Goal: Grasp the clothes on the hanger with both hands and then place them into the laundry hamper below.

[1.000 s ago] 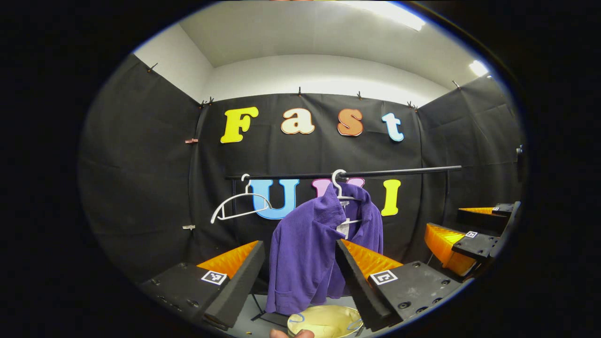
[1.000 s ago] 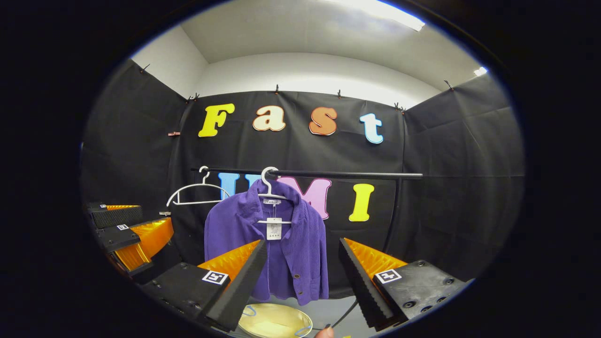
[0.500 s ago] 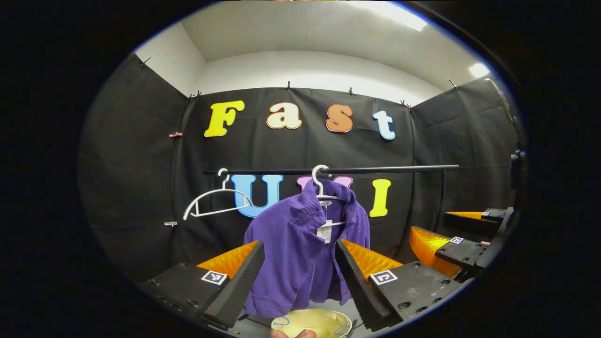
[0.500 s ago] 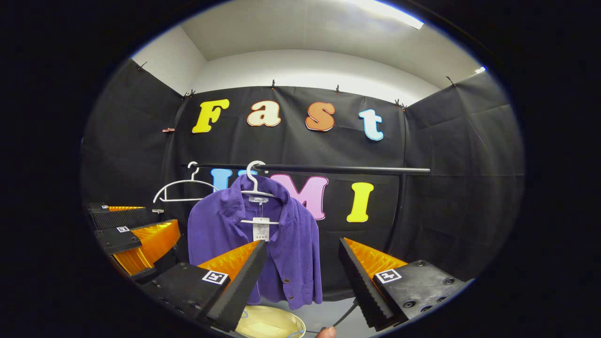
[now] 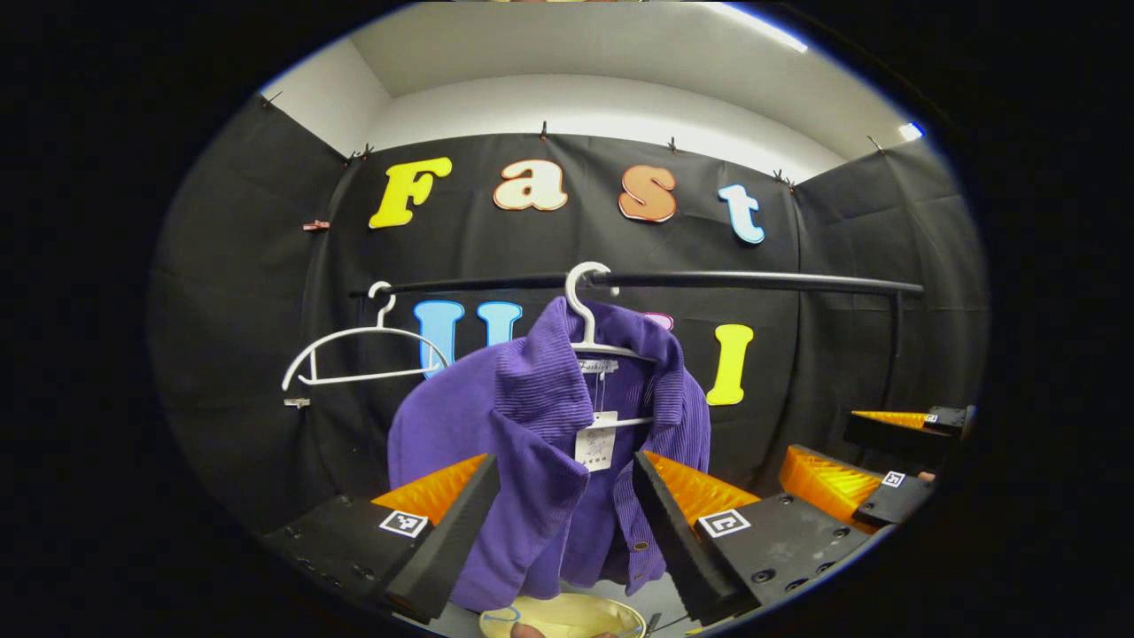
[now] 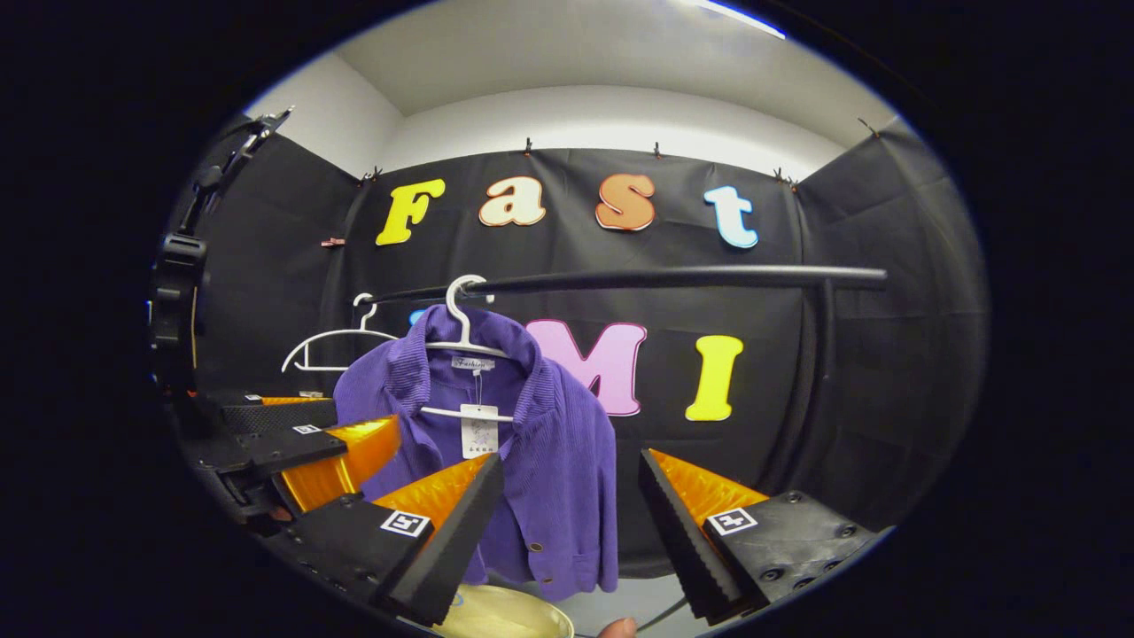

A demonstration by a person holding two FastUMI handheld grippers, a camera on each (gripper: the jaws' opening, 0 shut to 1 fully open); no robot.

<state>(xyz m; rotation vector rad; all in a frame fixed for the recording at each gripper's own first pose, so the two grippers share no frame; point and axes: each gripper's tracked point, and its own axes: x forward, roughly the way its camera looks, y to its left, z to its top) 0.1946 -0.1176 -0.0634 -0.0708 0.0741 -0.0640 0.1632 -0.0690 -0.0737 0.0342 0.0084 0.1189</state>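
Two open grippers close in on a purple jacket [image 5: 532, 461] hanging from a white hanger [image 5: 589, 328] on a black rail [image 5: 709, 282], with the pale yellow laundry hamper [image 5: 567, 618] on the floor just below the jacket's hem. In the left gripper view the left gripper [image 5: 567, 518] has its jaws set wide apart, holding nothing, and the jacket's front panel and lapel hang in the gap between them. In the right gripper view the right gripper [image 6: 571, 518] is likewise spread and empty, its gap framing the jacket's outer edge and the dark wall beside it.

The step in hand appears to be the approach. To do it well, each gripper should probably take a shoulder on its own side of the hanger's hook, pinching a thick fold of the ribbed cloth, not the paper tag [image 5: 595, 446], and both should bite before the jacket is lifted off, or the hanger may swing along the rail.

The left gripper view gives the jacket turned, collar and tag forward, the right gripper low at the frame's far right. The right gripper view gives it squarer, button edge and pocket plain, the left gripper near the jacket's other shoulder. A bare second hanger [image 6: 332, 341] hangs beyond the jacket on the same rail.
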